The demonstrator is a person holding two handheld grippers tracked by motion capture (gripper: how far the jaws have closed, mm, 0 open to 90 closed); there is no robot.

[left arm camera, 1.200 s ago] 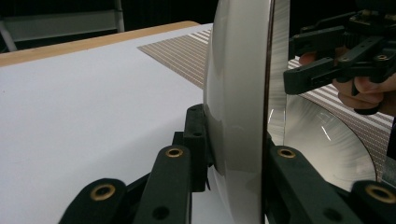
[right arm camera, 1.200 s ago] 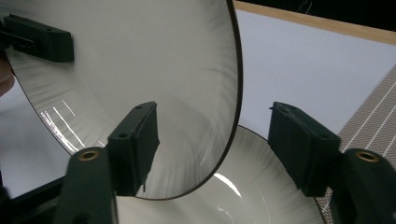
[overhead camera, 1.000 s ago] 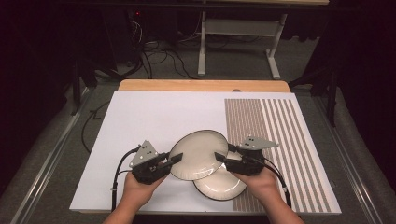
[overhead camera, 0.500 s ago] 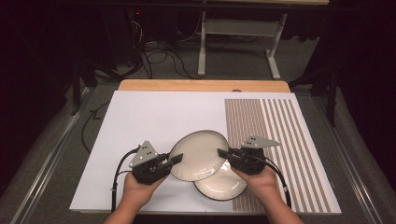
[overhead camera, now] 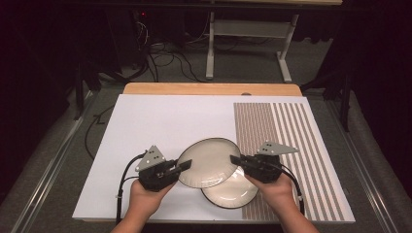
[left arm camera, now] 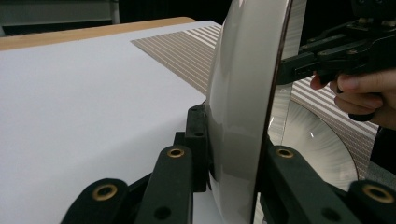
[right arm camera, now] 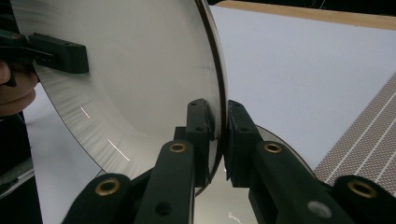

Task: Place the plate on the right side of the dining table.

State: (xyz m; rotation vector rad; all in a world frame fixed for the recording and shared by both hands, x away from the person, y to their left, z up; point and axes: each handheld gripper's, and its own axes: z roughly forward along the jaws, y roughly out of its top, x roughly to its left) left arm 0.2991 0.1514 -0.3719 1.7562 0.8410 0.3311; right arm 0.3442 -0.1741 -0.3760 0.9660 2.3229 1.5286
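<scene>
both grippers are pinching one plate (overhead camera: 209,162) near the front edge of the white board (overhead camera: 160,126): left gripper (overhead camera: 182,167) is clamping its left rim, right gripper (overhead camera: 236,160) its right rim, above second plate (overhead camera: 233,191).

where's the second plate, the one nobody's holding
In the high view the lower plate lies on the white mat near the front edge, just left of the striped area, partly under the held plate.
</scene>
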